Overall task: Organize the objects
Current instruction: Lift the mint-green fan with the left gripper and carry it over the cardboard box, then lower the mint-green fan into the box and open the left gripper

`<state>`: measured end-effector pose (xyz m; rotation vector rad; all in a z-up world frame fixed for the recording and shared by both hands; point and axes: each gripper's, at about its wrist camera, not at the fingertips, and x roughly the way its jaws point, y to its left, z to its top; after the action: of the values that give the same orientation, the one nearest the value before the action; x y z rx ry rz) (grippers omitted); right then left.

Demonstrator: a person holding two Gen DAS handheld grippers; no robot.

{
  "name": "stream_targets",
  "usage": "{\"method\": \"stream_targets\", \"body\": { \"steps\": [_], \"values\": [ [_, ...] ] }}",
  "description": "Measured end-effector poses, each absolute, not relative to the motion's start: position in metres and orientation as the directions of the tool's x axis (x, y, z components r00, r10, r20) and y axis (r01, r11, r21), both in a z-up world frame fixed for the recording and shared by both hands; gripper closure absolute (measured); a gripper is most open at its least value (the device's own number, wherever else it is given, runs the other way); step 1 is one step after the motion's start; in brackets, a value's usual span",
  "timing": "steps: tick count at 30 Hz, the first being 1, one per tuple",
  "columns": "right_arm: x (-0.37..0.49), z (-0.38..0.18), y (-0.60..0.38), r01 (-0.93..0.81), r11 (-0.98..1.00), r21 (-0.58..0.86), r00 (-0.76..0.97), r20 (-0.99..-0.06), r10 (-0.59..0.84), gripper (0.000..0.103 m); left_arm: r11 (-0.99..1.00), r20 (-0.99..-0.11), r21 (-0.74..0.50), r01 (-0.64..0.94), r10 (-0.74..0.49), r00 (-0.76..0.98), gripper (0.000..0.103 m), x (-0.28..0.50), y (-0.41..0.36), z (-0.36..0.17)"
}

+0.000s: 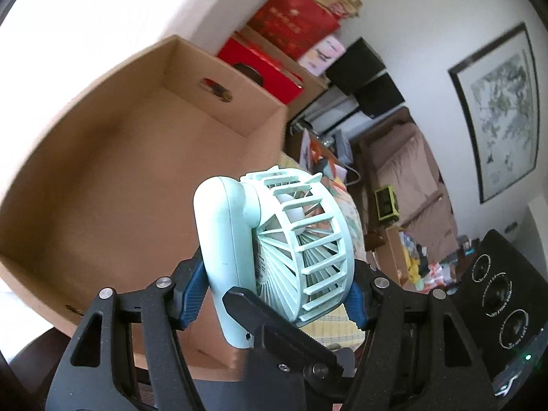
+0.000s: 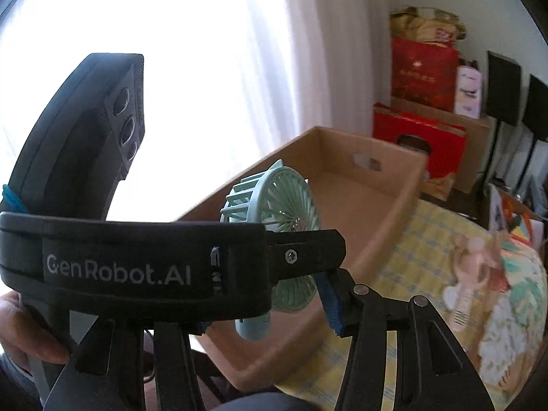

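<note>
A mint-green handheld fan point(image 1: 284, 239) hangs in the air with my left gripper point(image 1: 274, 298) shut on it; the blue pads point(image 1: 191, 294) press its body and grille from both sides. A black finger point(image 1: 274, 325) of my right gripper crosses in front of the fan's lower part. In the right wrist view the fan point(image 2: 274, 212) sits between the fingers of my right gripper point(image 2: 265, 315). Its right pad point(image 2: 330, 304) is close beside the grille; its left pad is mostly hidden behind the left gripper's strapped body point(image 2: 120, 267), so contact is unclear.
An open cardboard box point(image 1: 120, 171) point(image 2: 376, 198) stands just beyond the fan on a bed with a patterned quilt point(image 2: 445, 274). Red boxes point(image 2: 421, 75) are stacked behind it. A bright curtained window point(image 2: 205, 68) is at the left. A hand point(image 2: 20, 325) holds the left gripper.
</note>
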<state>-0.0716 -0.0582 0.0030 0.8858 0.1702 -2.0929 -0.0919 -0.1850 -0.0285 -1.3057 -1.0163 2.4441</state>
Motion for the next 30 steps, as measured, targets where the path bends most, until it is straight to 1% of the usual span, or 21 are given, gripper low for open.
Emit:
{"method": "stream_targets", "body": {
  "steps": [4, 10, 13, 15, 20, 24, 28, 30],
  "values": [
    [-0.074, -0.007, -0.077, 0.76, -0.624, 0.182, -0.364, -0.676, -0.641, 0.051, -0.74, -0.676, -0.652, 0.166, 0.469, -0.568, 0.04, -0.091, -0.197, -0.048],
    [-0.083, -0.04, -0.086, 0.747, -0.629, 0.216, -0.285, -0.75, -0.597, 0.051, -0.706, -0.695, -0.678, 0.206, 0.523, -0.493, 0.04, -0.098, -0.206, -0.089],
    [-0.084, -0.052, -0.088, 0.745, -0.634, 0.21, -0.267, -0.776, -0.571, 0.051, -0.69, -0.695, -0.69, 0.218, 0.548, -0.465, 0.039, -0.099, -0.206, -0.104],
    [-0.083, -0.059, -0.089, 0.754, -0.627, 0.198, -0.26, -0.786, -0.561, 0.051, -0.712, -0.709, -0.672, 0.204, 0.54, -0.453, 0.039, -0.1, -0.202, -0.106],
    [-0.081, -0.065, -0.089, 0.76, -0.63, 0.158, -0.271, -0.805, -0.528, 0.051, -0.712, -0.711, -0.674, 0.196, 0.554, -0.434, 0.039, -0.101, -0.199, -0.106],
    [-0.076, -0.065, -0.088, 0.77, -0.62, 0.151, -0.26, -0.813, -0.521, 0.051, -0.737, -0.736, -0.648, 0.193, 0.542, -0.405, 0.039, -0.106, -0.196, -0.106],
    [-0.067, -0.064, -0.087, 0.784, -0.608, 0.125, -0.265, -0.818, -0.51, 0.05, -0.738, -0.744, -0.648, 0.188, 0.563, -0.359, 0.039, -0.112, -0.197, -0.113],
    [-0.064, -0.063, -0.086, 0.789, -0.6, 0.131, -0.256, -0.818, -0.515, 0.05, -0.757, -0.762, -0.628, 0.179, 0.554, -0.335, 0.041, -0.115, -0.196, -0.114]
  ]
}}
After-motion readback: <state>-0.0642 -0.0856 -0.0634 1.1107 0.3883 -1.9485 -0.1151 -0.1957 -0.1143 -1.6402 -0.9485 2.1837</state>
